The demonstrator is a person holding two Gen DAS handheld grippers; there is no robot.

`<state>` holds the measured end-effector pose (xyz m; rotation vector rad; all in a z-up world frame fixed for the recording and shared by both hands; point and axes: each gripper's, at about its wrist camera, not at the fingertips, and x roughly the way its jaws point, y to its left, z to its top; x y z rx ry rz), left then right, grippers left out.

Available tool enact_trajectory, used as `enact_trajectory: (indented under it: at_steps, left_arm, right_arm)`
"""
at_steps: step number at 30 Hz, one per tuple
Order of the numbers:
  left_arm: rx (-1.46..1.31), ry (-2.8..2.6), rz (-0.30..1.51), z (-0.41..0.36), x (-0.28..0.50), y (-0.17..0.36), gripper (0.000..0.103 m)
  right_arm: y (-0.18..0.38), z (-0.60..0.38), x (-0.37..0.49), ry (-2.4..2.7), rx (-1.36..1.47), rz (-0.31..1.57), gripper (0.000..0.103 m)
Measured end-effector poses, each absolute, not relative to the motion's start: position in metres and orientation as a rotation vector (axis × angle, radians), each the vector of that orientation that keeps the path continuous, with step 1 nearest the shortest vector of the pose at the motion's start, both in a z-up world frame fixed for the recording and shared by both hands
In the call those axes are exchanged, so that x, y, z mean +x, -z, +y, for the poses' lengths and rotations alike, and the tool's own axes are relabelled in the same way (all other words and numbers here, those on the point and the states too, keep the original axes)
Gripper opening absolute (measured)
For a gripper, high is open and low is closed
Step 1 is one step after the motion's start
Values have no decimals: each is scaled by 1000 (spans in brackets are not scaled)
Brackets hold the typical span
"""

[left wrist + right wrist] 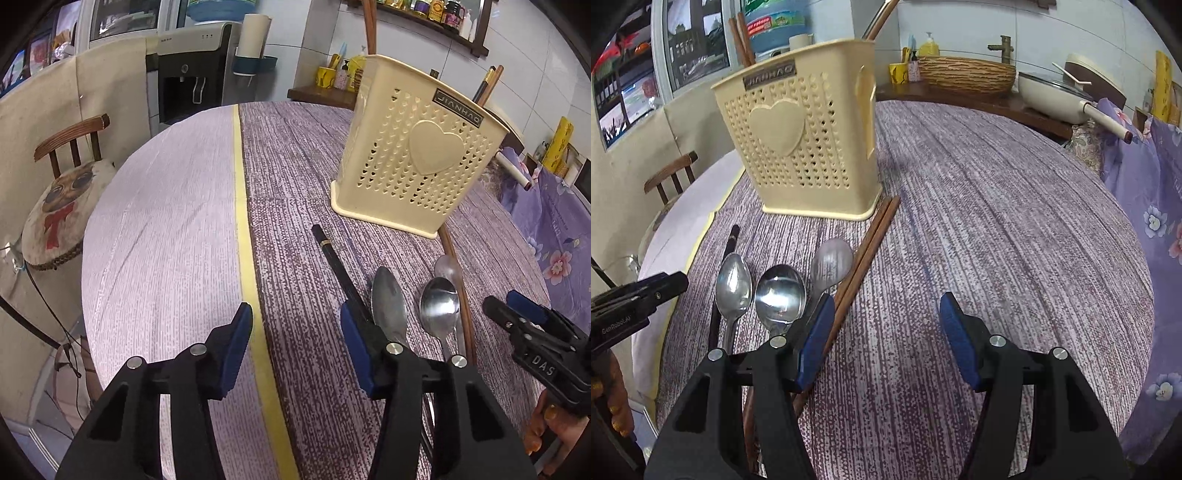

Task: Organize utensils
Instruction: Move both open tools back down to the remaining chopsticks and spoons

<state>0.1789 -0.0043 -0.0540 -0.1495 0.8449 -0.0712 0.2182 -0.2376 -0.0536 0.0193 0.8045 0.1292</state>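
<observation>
Left wrist view showed the left claw [295,328] with its blue-padded jaws apart over bare cloth, nothing between them. Just beside its right jaw lay a slim black chopstick [332,258], then a pointed steel spoon [388,302], a rounder polished steel spoon [439,306], a dull frosted spoon [831,262] and brown wooden chopsticks [871,240], all flat on the woven purple-streaked counter [997,221]. Behind them stood an upright cream plastic perforated basket with a raised heart [417,155]. The right claw [886,325] also gaped empty
</observation>
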Motion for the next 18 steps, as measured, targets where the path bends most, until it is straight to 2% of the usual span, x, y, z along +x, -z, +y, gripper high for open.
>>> enact_trajectory:
  at_steps: [12,18]
  left_arm:
    - [-132,81,868,-11,181,61,49]
    - [-132,82,870,-12,184,62,49]
  right_arm:
    - [62,-231,225,-100,-32,846,60]
    - [56,-249,227,-89,34,839,59]
